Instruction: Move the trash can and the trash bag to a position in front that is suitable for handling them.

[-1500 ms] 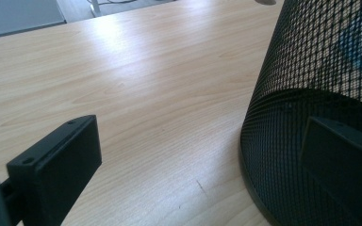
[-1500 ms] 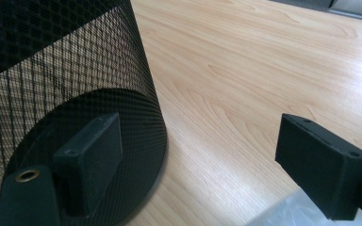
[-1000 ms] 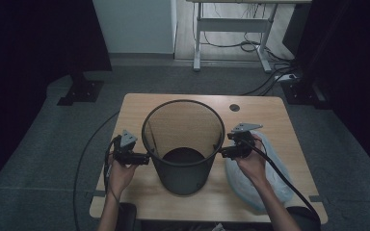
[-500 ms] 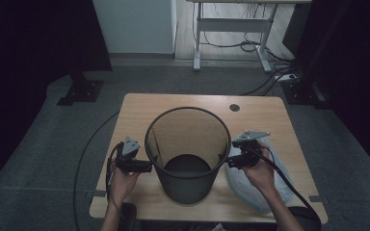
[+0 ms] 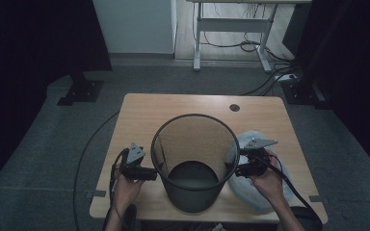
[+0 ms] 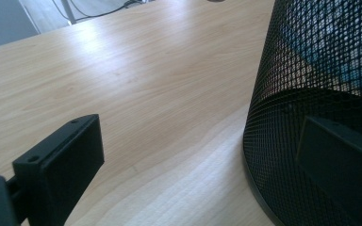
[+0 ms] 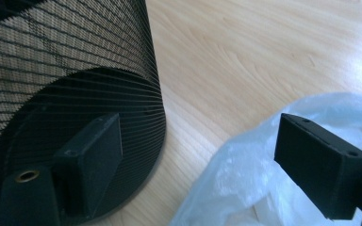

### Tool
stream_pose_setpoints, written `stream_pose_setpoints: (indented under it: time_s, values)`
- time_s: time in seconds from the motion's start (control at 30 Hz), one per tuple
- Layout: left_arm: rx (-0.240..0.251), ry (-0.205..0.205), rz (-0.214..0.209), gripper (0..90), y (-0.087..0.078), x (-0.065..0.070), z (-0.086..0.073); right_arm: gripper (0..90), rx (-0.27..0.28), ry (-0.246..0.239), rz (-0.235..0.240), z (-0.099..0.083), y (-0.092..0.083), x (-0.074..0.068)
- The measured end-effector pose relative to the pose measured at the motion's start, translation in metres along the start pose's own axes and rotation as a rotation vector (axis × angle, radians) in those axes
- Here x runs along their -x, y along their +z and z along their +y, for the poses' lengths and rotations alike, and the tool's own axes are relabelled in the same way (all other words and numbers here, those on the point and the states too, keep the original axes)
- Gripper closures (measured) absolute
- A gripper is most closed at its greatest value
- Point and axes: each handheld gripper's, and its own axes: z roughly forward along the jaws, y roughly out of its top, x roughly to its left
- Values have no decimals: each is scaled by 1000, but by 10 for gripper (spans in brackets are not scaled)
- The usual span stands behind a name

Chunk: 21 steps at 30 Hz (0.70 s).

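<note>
Black mesh bin [image 6: 320, 94] on wooden table [image 6: 146, 84], jaws apart, one inside bin wall

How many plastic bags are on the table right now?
1: a clear plastic bag lies crumpled on the table, right of the mesh bin, under the right gripper.

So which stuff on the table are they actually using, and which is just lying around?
In use:
- round black wire-mesh bin
- crinkly clear plastic bag
- left hand-held gripper, jaws open
- right hand-held gripper, jaws open

Just lying about:
- white desk frame behind
- floor cables
</note>
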Motion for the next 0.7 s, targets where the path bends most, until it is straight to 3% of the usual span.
stream_pose_setpoints:
  time_s: [0.17, 0.33, 0.43, 0.5, 0.57, 0.63, 0.7]
  values:
    - [16, -34, -23, 8, 2, -2, -3, 143, -17, -7, 25, -2, 1, 3]
    - [16, -55, -23, 0, 3, -7, -9, 133, -19, -7, 106, -3, 2, 11]
    - [1, -69, -17, 0, 6, -11, -17, 149, -40, 24, 133, -4, 1, 13]
    - [-21, -75, -11, 0, 9, -14, -23, 155, -53, -1, 55, -6, 2, 11]
    - [-42, -83, -4, 0, 14, -17, -30, 143, -31, -29, -37, -9, 2, 10]
    - [-63, -91, -3, 0, 17, -20, -35, 143, -34, -32, -30, -11, 2, 12]
    - [-78, -98, 1, 0, 19, -22, -40, 145, -33, 25, 7, -13, 1, 18]
